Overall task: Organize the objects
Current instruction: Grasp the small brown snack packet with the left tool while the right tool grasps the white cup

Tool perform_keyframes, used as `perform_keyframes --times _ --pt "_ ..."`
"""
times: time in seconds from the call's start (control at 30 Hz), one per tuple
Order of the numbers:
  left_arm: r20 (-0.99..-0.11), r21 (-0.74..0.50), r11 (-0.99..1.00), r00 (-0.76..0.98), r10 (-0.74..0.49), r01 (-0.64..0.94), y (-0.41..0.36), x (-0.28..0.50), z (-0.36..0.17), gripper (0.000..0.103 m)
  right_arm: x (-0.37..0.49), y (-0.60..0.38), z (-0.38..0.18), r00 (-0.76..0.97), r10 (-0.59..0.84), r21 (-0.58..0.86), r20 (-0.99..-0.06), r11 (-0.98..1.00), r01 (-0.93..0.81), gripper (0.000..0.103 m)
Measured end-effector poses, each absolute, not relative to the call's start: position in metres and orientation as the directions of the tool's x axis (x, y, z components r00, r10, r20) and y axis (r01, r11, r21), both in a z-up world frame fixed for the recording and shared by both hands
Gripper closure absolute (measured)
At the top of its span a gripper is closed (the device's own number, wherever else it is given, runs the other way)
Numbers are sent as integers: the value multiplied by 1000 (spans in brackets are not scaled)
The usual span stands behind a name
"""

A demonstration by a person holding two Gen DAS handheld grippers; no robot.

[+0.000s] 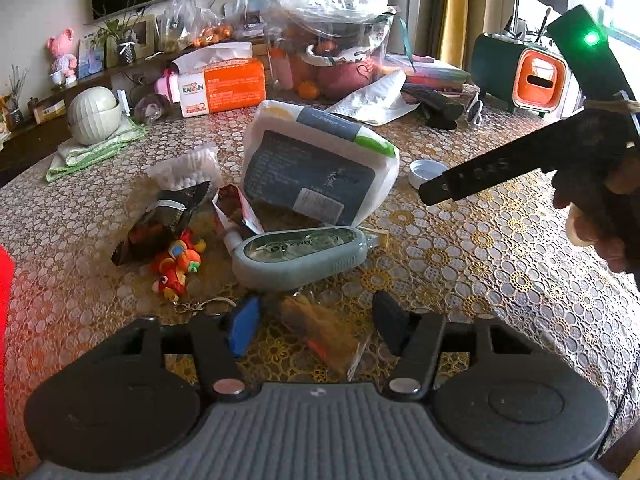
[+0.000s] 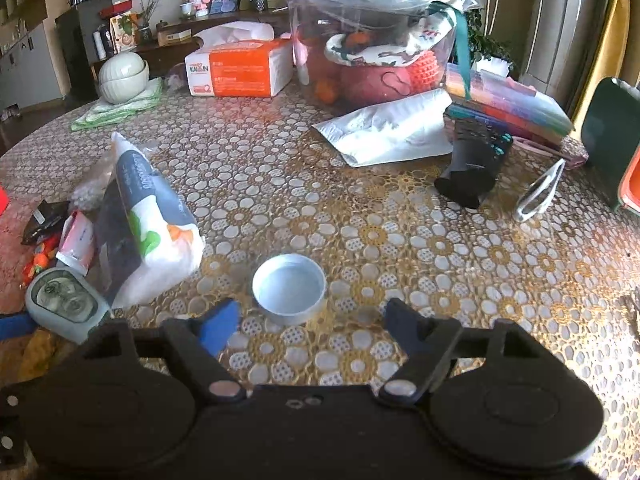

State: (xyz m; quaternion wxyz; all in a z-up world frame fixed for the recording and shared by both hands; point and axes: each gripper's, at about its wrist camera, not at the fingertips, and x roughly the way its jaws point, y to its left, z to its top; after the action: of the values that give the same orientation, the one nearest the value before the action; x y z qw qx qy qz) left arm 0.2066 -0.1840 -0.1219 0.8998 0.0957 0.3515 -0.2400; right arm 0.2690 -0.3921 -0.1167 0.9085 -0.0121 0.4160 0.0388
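Two grippers are hanging unclenched over the patterned table (image 2: 440,220): the left gripper (image 1: 316,322) straddling a clear packet (image 1: 324,332) without pinching it, the right gripper (image 2: 312,326) just short of a white lid (image 2: 289,289).

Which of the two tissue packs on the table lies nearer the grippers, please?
The white and dark grey pack beside the tape dispenser; the orange pack sits far back.

Clear packet of brown-orange contents (image 1: 326,330) flat on tablecloth; white cap (image 2: 289,289) rim-up nearby.
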Motion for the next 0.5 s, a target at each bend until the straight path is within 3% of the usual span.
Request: perform_keyframes --times 0.13,0.27,0.33,0.5 --pt "-673 6 870 645 -361 493 -180 207 -122 56 269 -387 -115 655 73 13 -752 995 -95 46" --pt "-675 7 878 651 -349 478 -178 206 -120 73 264 -382 -114 663 71 5 -746 995 -102 66" --pt "-676 11 881 653 -342 474 -178 205 -120 80 262 -379 -113 664 65 -5 -745 995 -103 66" --pt "-681 26 887 657 -322 462 -175 199 -118 83 249 -375 -109 662 78 11 -745 994 -105 66"
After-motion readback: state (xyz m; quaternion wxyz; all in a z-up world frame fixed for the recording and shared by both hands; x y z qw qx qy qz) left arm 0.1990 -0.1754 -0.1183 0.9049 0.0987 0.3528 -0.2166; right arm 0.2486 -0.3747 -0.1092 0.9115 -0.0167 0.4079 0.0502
